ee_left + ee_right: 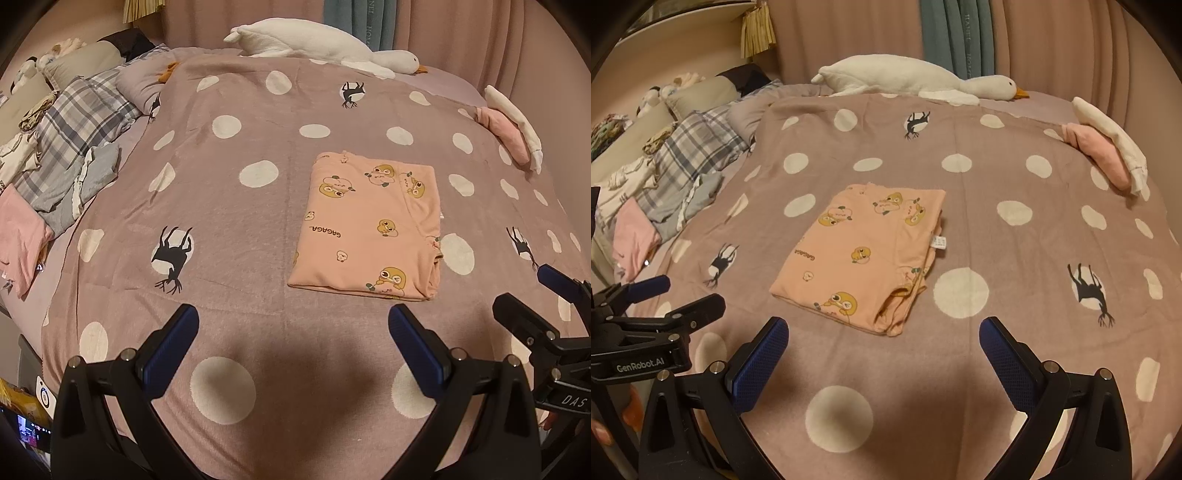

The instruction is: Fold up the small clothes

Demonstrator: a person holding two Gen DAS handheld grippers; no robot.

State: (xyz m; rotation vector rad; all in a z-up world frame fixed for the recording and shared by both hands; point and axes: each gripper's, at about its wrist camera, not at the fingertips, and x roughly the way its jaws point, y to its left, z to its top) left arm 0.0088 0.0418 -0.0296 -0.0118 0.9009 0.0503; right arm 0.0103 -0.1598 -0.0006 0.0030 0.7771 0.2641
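Both of your tools hang spread and empty above the bed: the left hand-held gripper (pixel 293 347) and the right hand-held gripper (pixel 882 350). The folded peach garment (pixel 369 225) lies flat on the dotted blanket (pixel 229 206), ahead of both, just right of the left one's line and just left of the right one's.

If you take only the top layer at the near right corner, where the edges bunch loosely, the fold may slide open. Dragging could ruck the blanket.

Far left of the grippers sits a pile of unfolded clothes (pixel 62 155); far ahead, a plush goose (pixel 317 40); ahead to the right, a pink-and-white folded stack (pixel 1104 151). Nothing stands between you and the garment.
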